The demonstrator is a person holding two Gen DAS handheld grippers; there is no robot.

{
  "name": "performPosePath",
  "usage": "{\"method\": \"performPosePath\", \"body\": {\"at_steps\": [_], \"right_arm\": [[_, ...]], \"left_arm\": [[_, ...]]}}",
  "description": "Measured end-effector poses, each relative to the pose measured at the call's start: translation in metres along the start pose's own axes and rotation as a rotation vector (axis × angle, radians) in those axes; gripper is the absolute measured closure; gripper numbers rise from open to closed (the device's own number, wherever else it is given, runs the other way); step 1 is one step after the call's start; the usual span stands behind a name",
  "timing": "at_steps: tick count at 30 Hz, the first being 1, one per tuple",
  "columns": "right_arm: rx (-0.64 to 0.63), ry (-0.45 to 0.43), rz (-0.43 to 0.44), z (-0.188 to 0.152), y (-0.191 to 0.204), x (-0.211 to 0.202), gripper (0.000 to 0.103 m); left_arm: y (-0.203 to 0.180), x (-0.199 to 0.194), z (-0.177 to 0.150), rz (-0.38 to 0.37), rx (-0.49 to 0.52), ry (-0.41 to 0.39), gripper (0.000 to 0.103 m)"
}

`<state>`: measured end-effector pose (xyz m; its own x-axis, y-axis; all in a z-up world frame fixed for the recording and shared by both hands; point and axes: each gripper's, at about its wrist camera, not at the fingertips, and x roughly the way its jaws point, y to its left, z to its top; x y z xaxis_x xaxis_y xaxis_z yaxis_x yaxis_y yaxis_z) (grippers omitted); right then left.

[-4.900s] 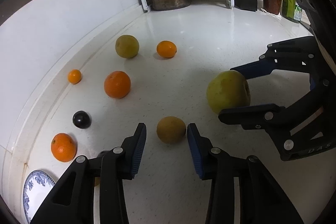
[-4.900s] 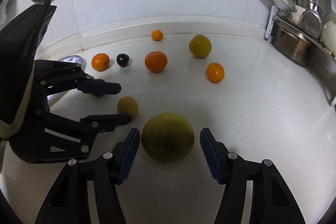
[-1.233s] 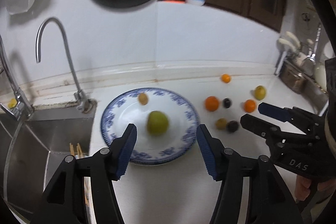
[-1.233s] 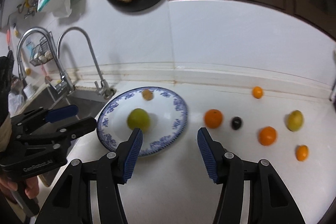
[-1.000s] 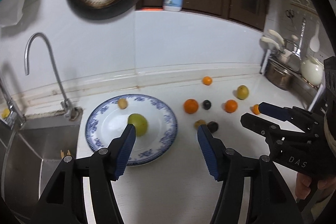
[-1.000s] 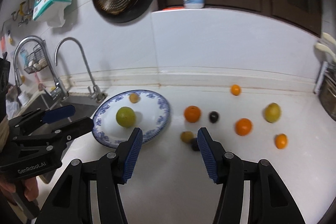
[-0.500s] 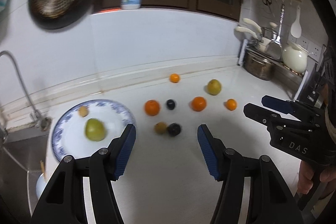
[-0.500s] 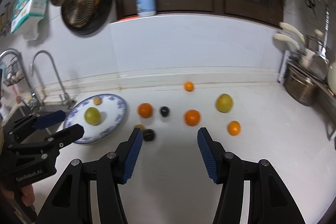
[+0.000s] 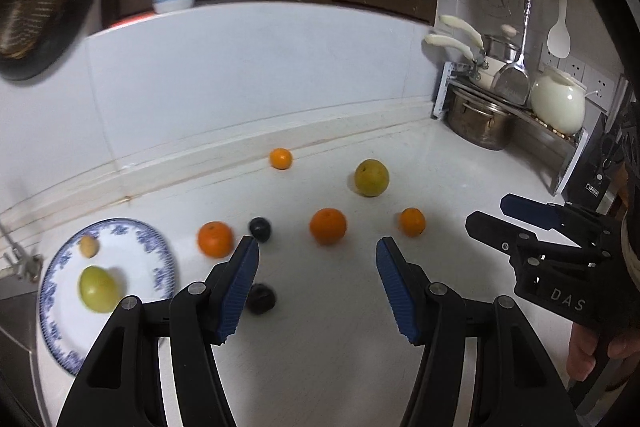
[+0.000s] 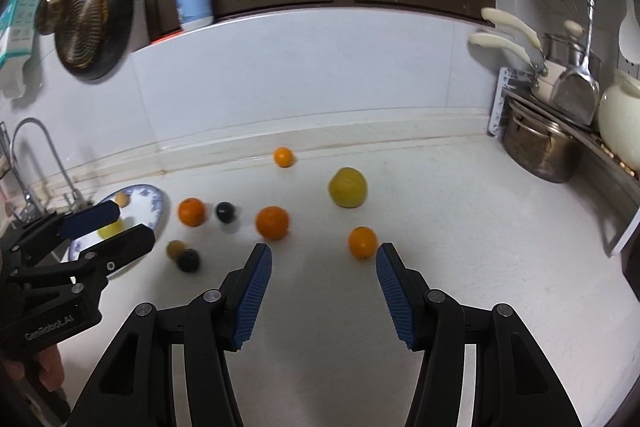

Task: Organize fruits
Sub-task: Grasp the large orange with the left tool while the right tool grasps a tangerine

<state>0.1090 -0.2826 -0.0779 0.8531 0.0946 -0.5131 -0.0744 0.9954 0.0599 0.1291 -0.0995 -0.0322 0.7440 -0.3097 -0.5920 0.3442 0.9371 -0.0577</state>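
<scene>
Both the left gripper [image 9: 316,283] and right gripper [image 10: 322,285] gape empty; only the right view shows the faucet [image 10: 38,155] at nine o'clock.

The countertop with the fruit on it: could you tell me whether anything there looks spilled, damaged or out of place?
Nothing looks spilled or damaged. Two fruits sit on the blue-patterned plate; the others, including a yellow-green fruit and a dark plum, lie loose on the countertop.
</scene>
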Motion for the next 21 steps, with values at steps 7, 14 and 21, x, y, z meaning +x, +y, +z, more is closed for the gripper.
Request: {"method": "performPosePath", "body": {"at_steps": [7, 14, 21], "right_arm": [[0.010, 0.032, 0.009, 0.004, -0.022, 0.030, 0.048], [0.013, 0.098, 0.010, 0.003, -0.035, 0.065, 0.048], [0.039, 0.153, 0.022, 0.000, -0.043, 0.092, 0.048]], "left_arm": [[-0.009, 0.049, 0.009, -0.017, -0.031, 0.083, 0.043], [-0.010, 0.088, 0.013, -0.010, -0.066, 0.161, 0.043], [-0.008, 0.120, 0.014, -0.001, -0.074, 0.225, 0.043]]}}
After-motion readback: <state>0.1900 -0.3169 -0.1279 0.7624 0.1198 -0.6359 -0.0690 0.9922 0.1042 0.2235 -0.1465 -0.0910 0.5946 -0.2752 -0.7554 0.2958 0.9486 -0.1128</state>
